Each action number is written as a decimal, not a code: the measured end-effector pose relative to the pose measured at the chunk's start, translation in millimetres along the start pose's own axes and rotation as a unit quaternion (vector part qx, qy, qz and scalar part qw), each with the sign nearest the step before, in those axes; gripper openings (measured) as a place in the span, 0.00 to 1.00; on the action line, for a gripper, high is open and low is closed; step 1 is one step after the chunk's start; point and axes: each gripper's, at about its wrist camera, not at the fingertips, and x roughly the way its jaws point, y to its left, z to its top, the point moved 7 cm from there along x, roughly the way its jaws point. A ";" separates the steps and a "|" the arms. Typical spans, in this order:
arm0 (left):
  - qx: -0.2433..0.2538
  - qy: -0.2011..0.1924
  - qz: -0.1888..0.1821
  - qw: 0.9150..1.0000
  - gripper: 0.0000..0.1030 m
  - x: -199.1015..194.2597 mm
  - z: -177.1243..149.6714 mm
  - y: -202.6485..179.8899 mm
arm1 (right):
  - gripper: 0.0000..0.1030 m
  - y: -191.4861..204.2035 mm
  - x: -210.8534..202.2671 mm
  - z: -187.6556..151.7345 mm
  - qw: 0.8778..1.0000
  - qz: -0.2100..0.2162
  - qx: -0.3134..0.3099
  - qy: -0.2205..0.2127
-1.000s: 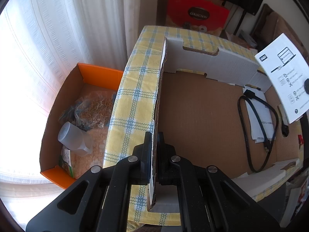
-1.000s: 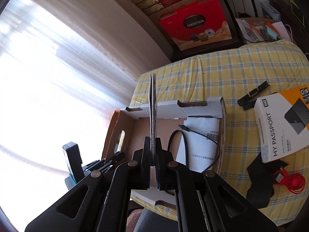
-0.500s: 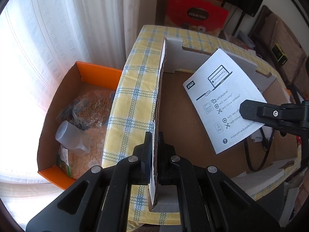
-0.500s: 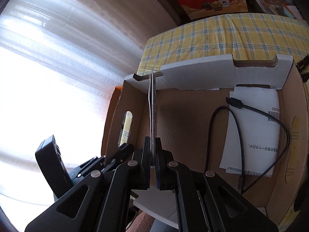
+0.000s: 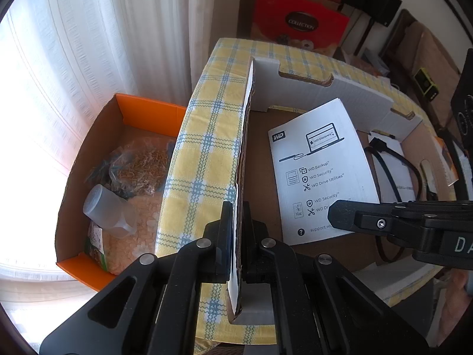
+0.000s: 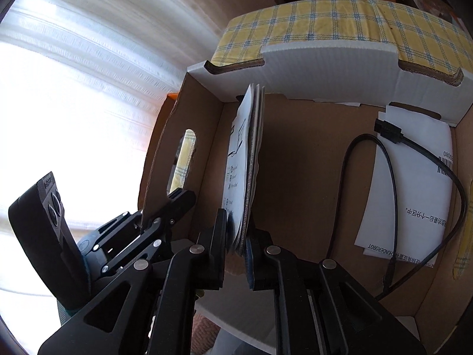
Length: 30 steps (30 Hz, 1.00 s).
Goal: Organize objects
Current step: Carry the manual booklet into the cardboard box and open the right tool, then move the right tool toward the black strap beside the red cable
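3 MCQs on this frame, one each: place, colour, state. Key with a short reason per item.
1. Where is the black cable?
A. inside the cardboard box
B. on the tablecloth
C. in the orange box

2. What colour is the tablecloth check?
A. red and white
B. yellow and blue
C. green and black

3. What is the left gripper doing?
A. hanging open
B. clamped on the box's side wall
C. holding the booklet

Key: 1 A, the cable lies on the box floor over a white sheet. 2 B, yellow squares with blue lines. 3 B, its fingers pinch the wall edge; the booklet sits in the right gripper, whose jaws have just been opening.
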 end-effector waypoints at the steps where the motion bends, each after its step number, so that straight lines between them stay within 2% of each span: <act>1: 0.000 0.000 0.000 1.000 0.04 0.0 0.0 0.1 | 0.13 2.2 -1.6 -0.6 1.000 -0.008 -0.006 -0.004; 4: 0.001 0.000 0.001 1.000 0.04 -0.9 0.4 -0.5 | 0.22 1.8 -8.5 -1.1 1.000 -0.013 -0.014 -0.016; 8: 0.000 0.000 0.000 1.000 0.04 -0.7 0.2 -0.3 | 0.22 1.2 -10.8 2.1 0.999 -0.028 -0.025 -0.020; 11: 0.001 0.000 0.000 1.000 0.04 -0.8 0.3 0.0 | 0.16 3.7 -10.1 1.4 0.997 -0.047 -0.048 -0.025; 15: 0.001 0.000 0.000 1.000 0.04 -0.8 0.2 -0.2 | 0.16 9.0 -2.4 -1.6 0.998 -0.036 -0.051 -0.011; 19: 0.001 0.001 0.000 1.000 0.04 -0.9 -0.3 -1.6 | 0.16 11.5 3.0 -3.5 0.997 -0.049 -0.055 -0.012; 23: 0.002 0.000 0.001 1.000 0.04 -1.2 -0.5 -2.6 | 0.18 5.2 -17.0 -3.5 0.995 -0.072 -0.058 -0.034; 26: 0.002 0.000 0.000 1.000 0.04 -1.3 -0.4 -2.9 | 0.29 2.2 -39.7 -3.7 0.994 -0.072 -0.063 -0.052; 30: 0.002 0.000 0.000 1.000 0.04 -0.8 -0.5 -2.0 | 0.34 -7.4 -74.7 -1.4 0.991 -0.079 -0.070 -0.082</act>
